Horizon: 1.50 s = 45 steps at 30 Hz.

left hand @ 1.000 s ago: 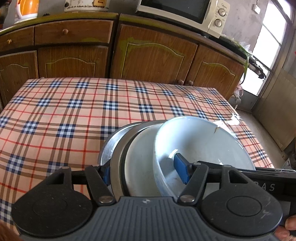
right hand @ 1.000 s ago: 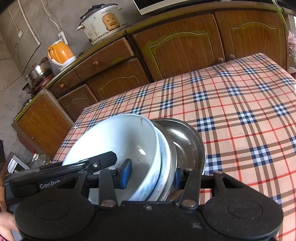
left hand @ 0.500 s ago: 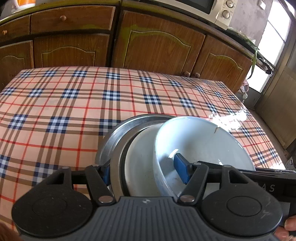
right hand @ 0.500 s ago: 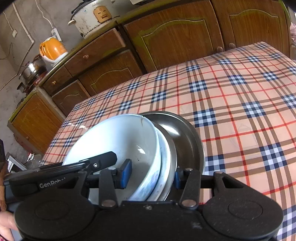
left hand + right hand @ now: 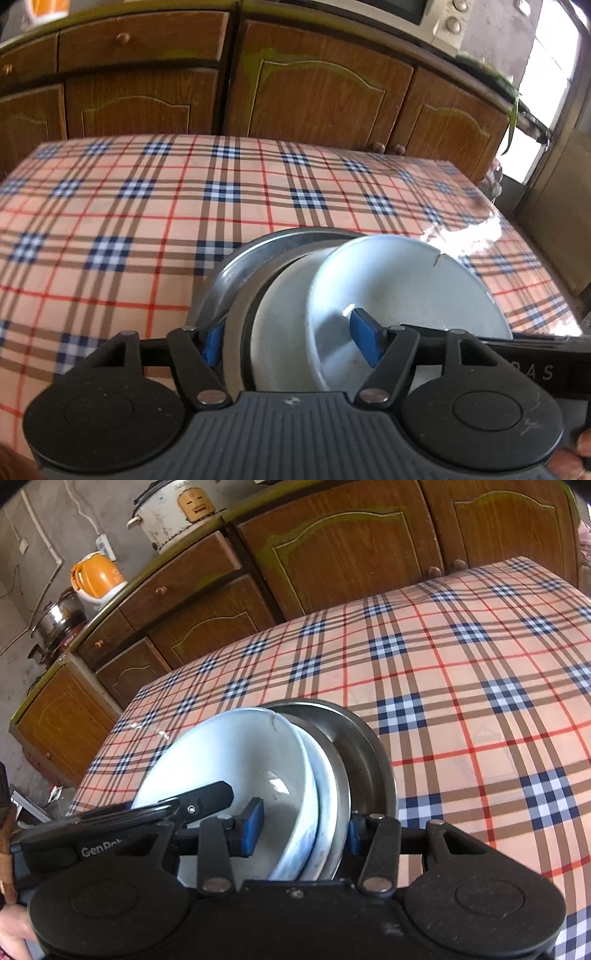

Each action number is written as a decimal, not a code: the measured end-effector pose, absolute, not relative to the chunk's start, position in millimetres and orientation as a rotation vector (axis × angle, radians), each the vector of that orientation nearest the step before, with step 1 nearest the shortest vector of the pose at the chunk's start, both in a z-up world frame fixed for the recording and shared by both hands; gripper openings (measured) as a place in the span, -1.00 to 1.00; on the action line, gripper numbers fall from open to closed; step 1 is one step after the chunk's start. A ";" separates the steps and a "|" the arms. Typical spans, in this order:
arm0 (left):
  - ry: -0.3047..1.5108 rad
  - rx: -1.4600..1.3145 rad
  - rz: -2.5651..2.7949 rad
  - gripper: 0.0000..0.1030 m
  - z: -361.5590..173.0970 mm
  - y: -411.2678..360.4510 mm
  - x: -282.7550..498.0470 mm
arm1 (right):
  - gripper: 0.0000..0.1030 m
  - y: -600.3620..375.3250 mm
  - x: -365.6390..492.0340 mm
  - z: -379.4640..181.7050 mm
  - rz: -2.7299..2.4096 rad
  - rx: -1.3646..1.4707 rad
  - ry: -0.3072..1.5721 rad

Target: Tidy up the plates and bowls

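Table: a table covered in a peach, red and navy checked cloth fills most of both views, with brown wooden cabinets behind it.
Stack: your stack of dishes sits low over the near part of the cloth, between your two grippers; I cannot tell whether it touches the cloth.
Metal plate: a steel plate is the outermost, widest piece of the stack.
White plate: a white plate nests inside the metal one.
White bowl: a white bowl sits on top, with a crack running in from its far rim.
Left gripper: your left gripper straddles the stack's edge, one blue pad outside the metal rim, the other inside the bowl. Its jaws have just been widening, and the inner pad stands clear of the bowl wall, so the hold is loose.
Right gripper: your right gripper straddles the opposite edge the same way. Its jaws have also just eased apart, and its inner pad shows a gap to the bowl.
Counter items: a rice cooker and an orange kettle stand on the counter.
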<state>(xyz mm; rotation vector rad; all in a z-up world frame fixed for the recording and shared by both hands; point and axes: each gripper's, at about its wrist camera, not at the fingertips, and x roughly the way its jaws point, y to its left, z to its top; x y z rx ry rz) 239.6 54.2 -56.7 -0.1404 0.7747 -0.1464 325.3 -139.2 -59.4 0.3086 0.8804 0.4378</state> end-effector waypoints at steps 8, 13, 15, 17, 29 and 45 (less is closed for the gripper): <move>0.761 -0.126 -0.064 0.60 -38.5 62.9 224.0 | 0.35 -157.9 307.7 -33.0 0.353 0.278 0.787; 0.752 -0.091 -0.033 0.70 -18.8 60.8 198.9 | 0.44 -166.5 276.6 -7.9 0.340 0.210 0.732; 0.745 -0.065 -0.006 0.82 -11.1 56.6 184.1 | 0.52 -168.7 261.8 -1.5 0.347 0.188 0.728; 0.752 -0.060 -0.016 0.86 -5.3 52.6 170.4 | 0.52 -172.0 245.0 3.5 0.349 0.167 0.731; 0.800 -0.035 0.037 1.00 -0.3 18.3 86.6 | 0.53 -166.3 151.0 -2.5 0.349 0.051 0.847; 0.743 -0.007 0.016 1.00 18.1 -2.5 45.7 | 0.53 -171.1 107.0 14.6 0.369 0.049 0.831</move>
